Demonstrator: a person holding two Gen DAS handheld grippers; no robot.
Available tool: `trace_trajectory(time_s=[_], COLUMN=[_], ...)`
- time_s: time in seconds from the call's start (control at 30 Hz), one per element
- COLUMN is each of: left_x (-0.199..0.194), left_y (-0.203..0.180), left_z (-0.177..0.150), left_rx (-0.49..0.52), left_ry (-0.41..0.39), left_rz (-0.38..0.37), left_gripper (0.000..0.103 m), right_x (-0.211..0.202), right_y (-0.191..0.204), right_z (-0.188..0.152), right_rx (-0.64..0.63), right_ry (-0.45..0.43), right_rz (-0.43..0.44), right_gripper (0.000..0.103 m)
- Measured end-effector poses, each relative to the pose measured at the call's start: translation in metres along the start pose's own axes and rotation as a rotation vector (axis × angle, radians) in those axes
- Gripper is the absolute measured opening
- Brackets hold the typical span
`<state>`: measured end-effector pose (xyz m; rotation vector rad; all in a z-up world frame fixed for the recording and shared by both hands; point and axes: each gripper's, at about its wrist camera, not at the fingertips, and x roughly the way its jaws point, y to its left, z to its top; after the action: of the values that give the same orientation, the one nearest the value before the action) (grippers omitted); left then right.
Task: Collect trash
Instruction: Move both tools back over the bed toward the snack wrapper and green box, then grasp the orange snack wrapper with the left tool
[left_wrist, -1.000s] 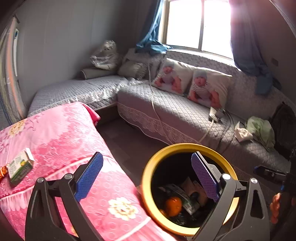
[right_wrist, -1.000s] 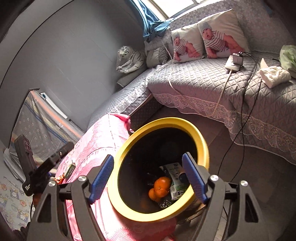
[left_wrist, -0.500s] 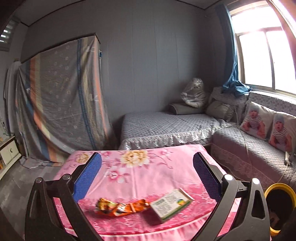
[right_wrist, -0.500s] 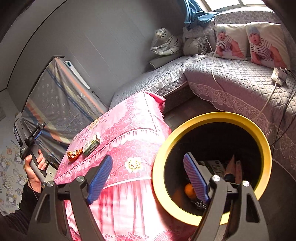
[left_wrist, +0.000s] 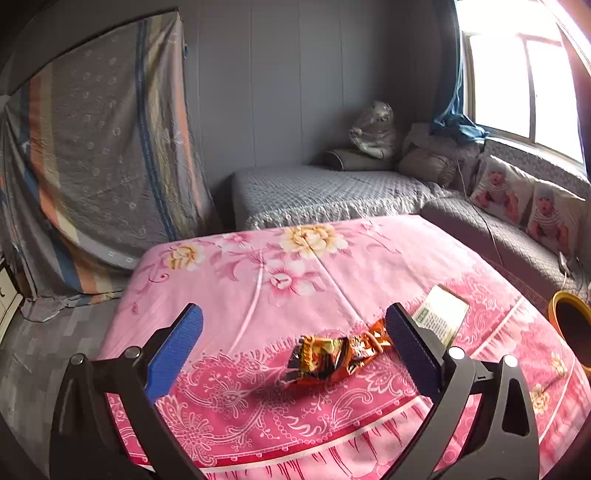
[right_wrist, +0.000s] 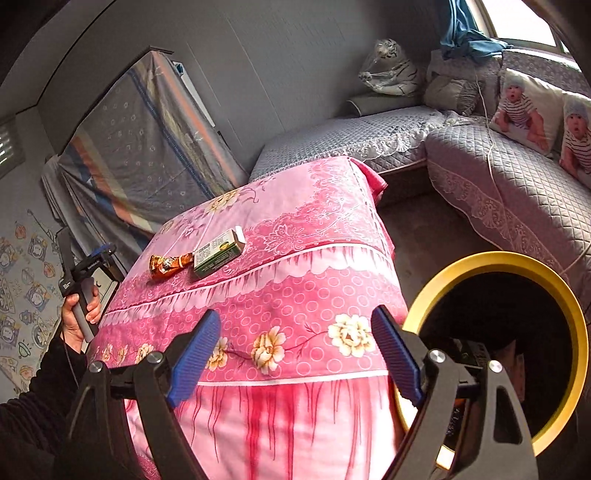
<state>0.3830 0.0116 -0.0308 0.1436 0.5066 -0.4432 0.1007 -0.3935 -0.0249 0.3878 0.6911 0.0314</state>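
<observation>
While both grippers' jaws gape, holding nothing, the orange wrapper lies lengthwise toward the carton.

Glossy crinkled foil wrapper, matt printed paper carton, soft floral cloth on the worktop, smooth yellow plastic bin.

left hand-held gripper and right hand-held gripper both spread wide, gripping nothing.
</observation>
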Motion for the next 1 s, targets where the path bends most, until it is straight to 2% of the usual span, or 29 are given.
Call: trace_trajectory(time_s=[0.2, 0.33, 0.47, 0.6, 0.63, 0.67, 0.77, 0.8, 0.87, 1.0], left_x=[0.037, 0.057, 0.078, 0.095, 0.097, 0.098, 0.098, 0.096, 0.092, 0.077], left_y=[-0.009, -0.018, -0.013, -0.019, -0.019, -0.02, -0.021, -0.022, -0.024, -0.029], left_z=[-0.026, -0.031, -0.034, -0.044, -0.045, -0.046, -0.047, -0.047, -0.047, -0.047], left_rx=[0.116, 0.173, 0.138, 0.169, 0.172, 0.172, 0.172, 0.179, 0.181, 0.201], left_ry=[0.092, 0.149, 0.199, 0.243, 0.244, 0.249, 0.249, 0.244, 0.242, 0.224], left_rz=[-0.098, -0.125, -0.147, -0.151, -0.156, -0.167, -0.181, -0.181, -0.193, -0.202], left_gripper=[0.095, 0.095, 0.094, 0.093, 0.088, 0.07, 0.057, 0.047, 0.04, 0.036], right_x=[0.021, 0.031, 0.037, 0.04, 0.041, 0.041, 0.042, 0.042, 0.042, 0.049], right_y=[0.027, 0.033, 0.031, 0.029, 0.029, 0.029, 0.03, 0.032, 0.036, 0.047], right_z=[0.005, 0.007, 0.007, 0.006, 0.007, 0.006, 0.008, 0.008, 0.009, 0.015], right_rx=[-0.065, -0.086, -0.075, -0.07, -0.068, -0.066, -0.059, -0.06, -0.068, -0.042], right_ry=[0.034, 0.05, 0.059, 0.07, 0.072, 0.074, 0.087, 0.087, 0.088, 0.118], right_rz=[0.012, 0.019, 0.03, 0.04, 0.042, 0.045, 0.067, 0.068, 0.077, 0.156], right_gripper=[0.08, 0.08, 0.08, 0.08, 0.08, 0.08, 0.081, 0.081, 0.081, 0.081])
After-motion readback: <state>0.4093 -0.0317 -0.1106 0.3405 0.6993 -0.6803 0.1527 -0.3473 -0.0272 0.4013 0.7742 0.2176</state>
